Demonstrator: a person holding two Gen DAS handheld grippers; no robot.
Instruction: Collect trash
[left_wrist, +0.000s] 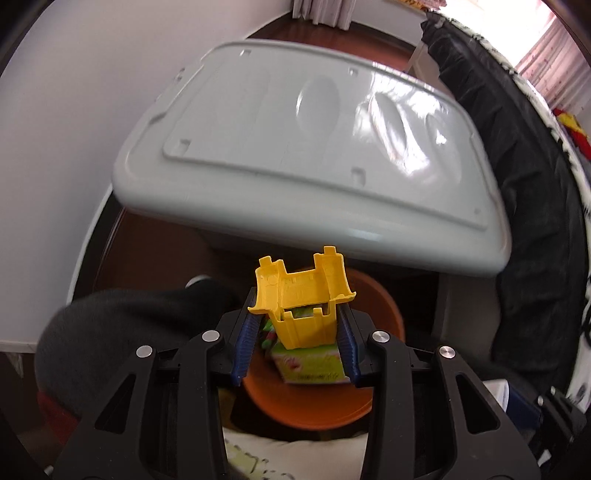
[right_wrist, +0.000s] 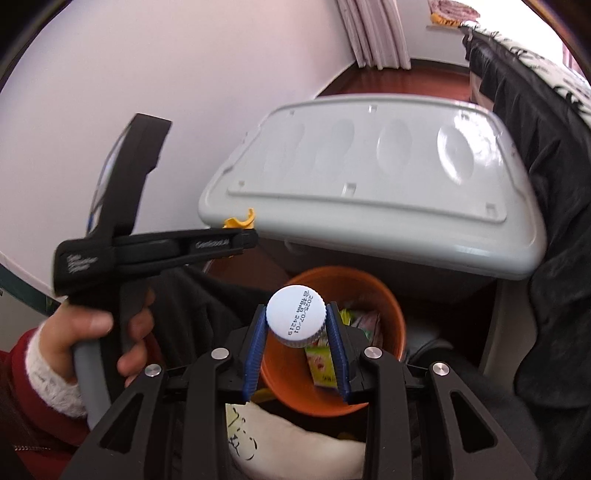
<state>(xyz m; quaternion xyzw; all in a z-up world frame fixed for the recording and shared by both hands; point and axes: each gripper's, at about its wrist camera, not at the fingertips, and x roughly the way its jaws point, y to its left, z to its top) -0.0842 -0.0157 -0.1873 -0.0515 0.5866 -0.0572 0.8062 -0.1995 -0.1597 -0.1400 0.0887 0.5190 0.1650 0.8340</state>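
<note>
The left gripper (left_wrist: 295, 321) has its blue fingers (left_wrist: 246, 343) clenched on a yellow plastic piece (left_wrist: 301, 299), a small notched part that stands up between the pads. It hangs above an orange bin (left_wrist: 373, 398), which sits low in the near middle of the view and already holds a green-and-pink snack wrapper (left_wrist: 314, 363).

The right gripper (right_wrist: 297, 332) grasps a bottle by its neck, so that the white bottle cap (right_wrist: 295, 315), printed with a date, faces the camera between the blue fingers (right_wrist: 255, 350). It too is over the orange bin (right_wrist: 384, 354), where wrappers (right_wrist: 325, 363) lie inside.

In the right wrist view the left gripper (right_wrist: 243, 230) shows from the side at left, held by a hand (right_wrist: 96, 332) in a red sleeve with a white fuzzy cuff (right_wrist: 48, 373), the yellow piece (right_wrist: 242, 220) peeping above its tip.

Just beyond the bin stands a grey plastic lid (left_wrist: 303, 147), tilted, with oval dimples. A black cloth (left_wrist: 517, 221) hangs at the right, and a white wall (right_wrist: 147, 92) fills the left. A cream cushion (right_wrist: 295, 446) lies near the bin's close edge.
</note>
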